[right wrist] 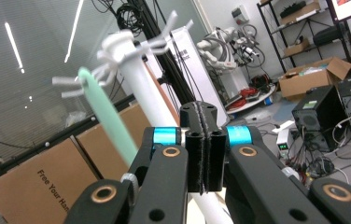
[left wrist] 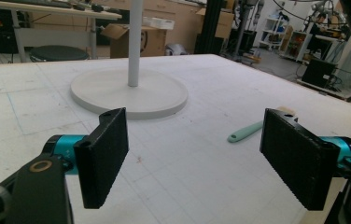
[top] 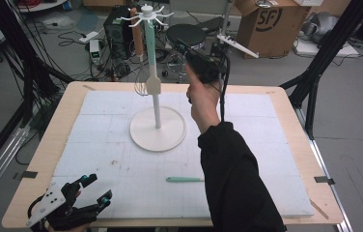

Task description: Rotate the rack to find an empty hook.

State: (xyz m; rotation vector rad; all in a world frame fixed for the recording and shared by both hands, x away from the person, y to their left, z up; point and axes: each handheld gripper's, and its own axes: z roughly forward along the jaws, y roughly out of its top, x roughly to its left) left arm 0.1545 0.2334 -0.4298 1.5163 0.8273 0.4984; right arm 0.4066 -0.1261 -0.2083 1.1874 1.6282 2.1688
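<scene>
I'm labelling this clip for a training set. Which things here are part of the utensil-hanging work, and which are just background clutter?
In the job: hook stand; green-handled spatula hanging on it; green-handled utensil lying on the mat; right gripper, shut; left gripper, open.

Lying about: cardboard box; black stool; computer tower.

A person in a black sleeve [top: 237, 179] works with two black claws, each with teal collars behind flat, ribbed pads [left wrist: 103, 156] and brass-ringed pivots. The left claw [top: 95, 189] carries a grey three-cornered plate; a black cable [top: 224, 92] trails from the right claw [right wrist: 204, 144].
</scene>
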